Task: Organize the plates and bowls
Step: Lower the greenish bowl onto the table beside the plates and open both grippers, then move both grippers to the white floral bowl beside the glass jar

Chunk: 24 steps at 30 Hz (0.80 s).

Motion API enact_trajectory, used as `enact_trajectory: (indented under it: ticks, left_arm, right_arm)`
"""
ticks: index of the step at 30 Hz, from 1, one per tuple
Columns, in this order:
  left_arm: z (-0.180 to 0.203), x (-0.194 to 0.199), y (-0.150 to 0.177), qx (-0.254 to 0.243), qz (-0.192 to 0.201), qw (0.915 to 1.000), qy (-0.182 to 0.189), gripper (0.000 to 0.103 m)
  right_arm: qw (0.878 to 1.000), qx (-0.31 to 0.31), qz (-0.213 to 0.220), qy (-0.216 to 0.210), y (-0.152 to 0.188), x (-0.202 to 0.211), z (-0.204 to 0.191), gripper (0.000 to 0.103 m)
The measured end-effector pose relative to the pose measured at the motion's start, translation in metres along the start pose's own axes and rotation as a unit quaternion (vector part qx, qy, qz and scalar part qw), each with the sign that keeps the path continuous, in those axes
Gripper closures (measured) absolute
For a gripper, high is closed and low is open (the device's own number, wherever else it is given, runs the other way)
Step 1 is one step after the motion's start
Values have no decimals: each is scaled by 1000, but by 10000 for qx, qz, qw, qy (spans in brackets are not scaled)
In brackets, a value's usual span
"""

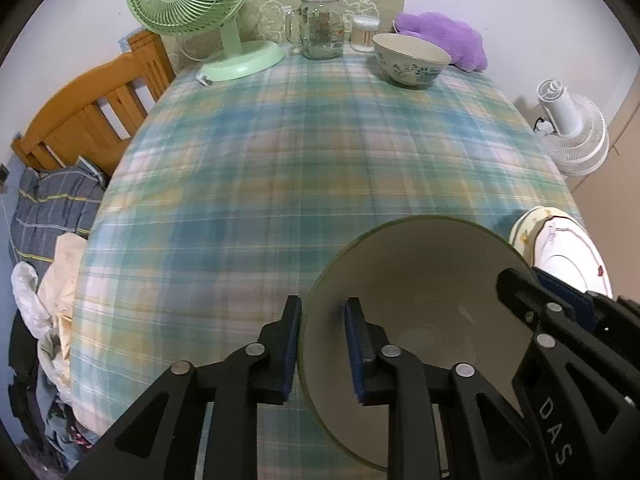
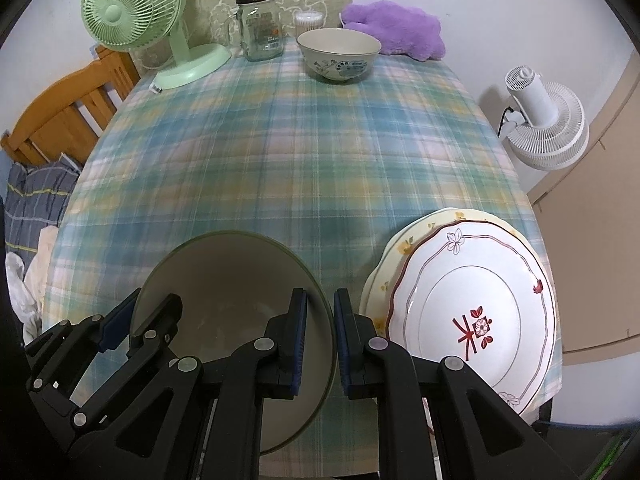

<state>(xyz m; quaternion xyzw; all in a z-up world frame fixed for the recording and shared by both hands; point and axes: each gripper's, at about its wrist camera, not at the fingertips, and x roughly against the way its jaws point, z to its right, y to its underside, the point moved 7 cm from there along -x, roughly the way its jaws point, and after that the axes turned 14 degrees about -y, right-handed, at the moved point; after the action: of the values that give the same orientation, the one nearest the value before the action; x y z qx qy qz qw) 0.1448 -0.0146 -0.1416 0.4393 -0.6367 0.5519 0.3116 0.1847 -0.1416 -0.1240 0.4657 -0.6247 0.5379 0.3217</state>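
Left tongs: straddling the left rim of the big grey bowl, one pad outside the wall, one inside. Gap looks about wall-thick, so prob clamped on the rim, tho contact itself is hard to confirm.
Right tongs: same deal on the opposite rim of the same bowl, inner pad in the bowl, outer pad outside, w/ a thin gap holding the wall. Judged clamped too.
Big bowl: at the near edge of the surface, mouth up, held from both sides. Can't tell if it's resting on the plaid cloth or just lifted.
Plates: stack of two just right of the big bowl; white plate w/ red motif on top, yellowish floral plate under it. Near the right tongs, not touching them as far as I can see.
Small bowl: patterned, far end of the surface, straight ahead of both tongs and well apart from the big bowl.
Key relation: the two bowls lie on one near-far line; the small one sits slightly right of centre in both views, so the right arm is a bit nearer.
Next move (guess): nest the bowls, i.e. carry the big one forward or fetch the small one back.
Risk: the jar and green fan stand just beside that far spot.
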Motion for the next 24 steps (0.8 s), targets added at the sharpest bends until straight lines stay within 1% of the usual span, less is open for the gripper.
enact_trajectory:
  ticks: [1,3,5,6,7,8,9,10,11,12,13,14,16,20,24]
  left_arm:
    - [0,1,1,3,-33,10000,67,73]
    - [0,4,0,-25,29,10000,56,68]
    - [0,10,-1,-45,119,9999,88,62]
    - [0,13,-2,-46,150,9998,126,56]
    - [0,15,-2,-42,169,9998,137,51]
    - [-1,20,-4,-48,238,9996,167,41]
    - [-1,23,-4,-53,296,9994,181,37]
    - [-2,27,-5,-62,371,9991,189,37]
    - [-3,31,-6,-70,416,9989,223,33]
    - [-5,37,-8,-53,468,9985,280,30]
    - [-5,40,-9,-40,505,9983,295,29]
    - [-7,47,-11,-36,577,9979,299,27]
    - [-9,56,-16,-27,683,9972,295,23]
    - [-11,74,-29,21,885,9954,353,22]
    - [-11,87,-44,48,1040,9938,381,22]
  right_arm:
    - [10000,-29,7,-57,0,1,0,83]
    - [9999,-9,15,-160,0,3,-1,83]
    - [9999,8,61,-120,1,7,-2,82]
    - [9999,42,113,-80,0,11,-3,81]
    - [9998,64,151,-74,-2,14,-4,77]
    - [9998,75,177,-92,-1,16,-5,75]
    - [9996,100,229,-155,-2,21,-8,74]
    - [9995,111,261,-162,-3,24,-9,70]
    - [9993,136,325,-151,-3,28,-11,61]
    - [9989,156,427,-140,-5,35,-13,56]
    - [9985,153,514,-142,-6,40,-15,46]
    - [9980,148,594,-148,-7,45,-16,41]
    - [9973,130,705,-152,-10,55,-18,38]
    - [9955,142,931,-138,-19,73,-23,37]
    - [9937,166,1097,-147,-35,88,-23,36]
